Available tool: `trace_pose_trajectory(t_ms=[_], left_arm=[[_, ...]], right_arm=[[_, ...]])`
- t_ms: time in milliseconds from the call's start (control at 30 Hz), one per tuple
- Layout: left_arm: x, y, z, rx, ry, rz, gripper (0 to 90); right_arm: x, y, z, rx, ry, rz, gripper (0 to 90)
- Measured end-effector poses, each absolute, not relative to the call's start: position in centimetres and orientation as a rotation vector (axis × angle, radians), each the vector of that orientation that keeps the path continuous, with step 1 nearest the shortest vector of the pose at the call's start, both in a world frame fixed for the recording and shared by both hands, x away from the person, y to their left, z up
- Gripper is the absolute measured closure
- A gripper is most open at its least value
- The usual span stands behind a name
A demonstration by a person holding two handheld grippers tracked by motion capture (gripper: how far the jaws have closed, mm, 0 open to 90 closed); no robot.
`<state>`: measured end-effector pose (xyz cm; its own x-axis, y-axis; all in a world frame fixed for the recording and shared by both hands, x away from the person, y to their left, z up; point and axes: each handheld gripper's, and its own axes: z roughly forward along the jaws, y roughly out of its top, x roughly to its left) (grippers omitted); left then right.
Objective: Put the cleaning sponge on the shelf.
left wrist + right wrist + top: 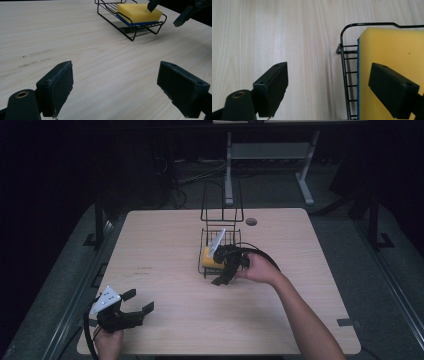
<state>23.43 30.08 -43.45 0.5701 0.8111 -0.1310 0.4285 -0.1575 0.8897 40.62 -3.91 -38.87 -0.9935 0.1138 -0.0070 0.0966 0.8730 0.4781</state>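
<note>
**Lighting and picture quality: table well lit, surroundings dark**

High view: the table (165, 245) is evenly lit from above; the floor and room beyond fall into near black. Detail is soft and somewhat grainy. Left gripper view: the wire rack (130, 27) casts a short, soft shadow on the wood; the near jaws are slightly blurred and the far top right corner is dark. Right gripper view: bright, flat light, the sponge (392, 62) vivid, no glare.

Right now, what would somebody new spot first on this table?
The bright yellow sponge jumps out, lying in the black wire rack near the table's middle. The right gripper hangs open right beside it. The left gripper waits open at the table's near left corner.
</note>
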Motion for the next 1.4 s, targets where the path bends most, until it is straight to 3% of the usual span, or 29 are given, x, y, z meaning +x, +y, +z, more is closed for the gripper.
trace_pose_trajectory(t_ms=[533,1400], left_arm=[[23.8,29.9,-43.5,1.788,1.027,0.472,12.8],[23.7,29.7,-43.5,1.807,1.010,0.475,12.8]], right_arm=[[38.9,-4.2,-39.4,0.128,3.012,0.776,15.7],[35.1,-8.9,-40.9,0.194,2.994,0.786,15.8]])
